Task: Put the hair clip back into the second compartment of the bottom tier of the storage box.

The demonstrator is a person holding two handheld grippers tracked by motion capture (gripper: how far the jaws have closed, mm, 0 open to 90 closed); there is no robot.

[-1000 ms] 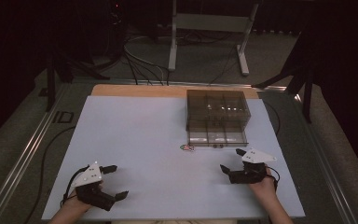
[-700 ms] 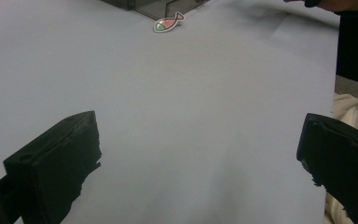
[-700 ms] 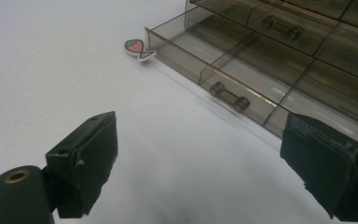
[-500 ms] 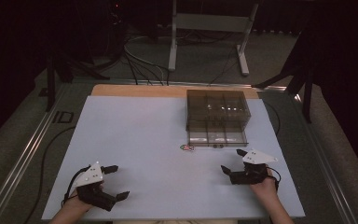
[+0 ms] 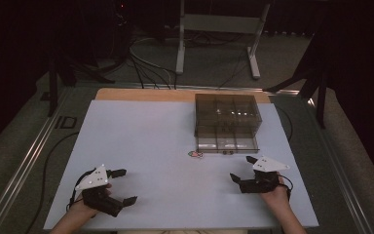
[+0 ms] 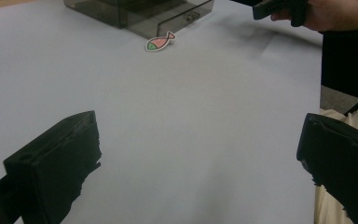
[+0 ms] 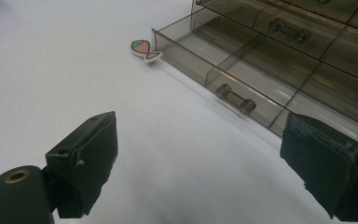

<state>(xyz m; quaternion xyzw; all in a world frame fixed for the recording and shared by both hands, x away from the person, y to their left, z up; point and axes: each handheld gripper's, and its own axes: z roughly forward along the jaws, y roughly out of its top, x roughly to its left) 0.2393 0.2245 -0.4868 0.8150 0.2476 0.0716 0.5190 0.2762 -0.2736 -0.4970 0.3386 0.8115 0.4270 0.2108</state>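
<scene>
Fish sticker, small, pink with a green head, lies flat on the white table, in the middle of the high view, just beside the smoky drawer box. Left gripper sits lower left, right gripper lower right, both with jaws spread wide and holding nothing. In the left gripper view its tail points toward the upper right.

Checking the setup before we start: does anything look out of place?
One bottom drawer of the smoky plastic drawer box is pulled out, and a small fish sticker lies loose on the white tabletop at its corner.
</scene>
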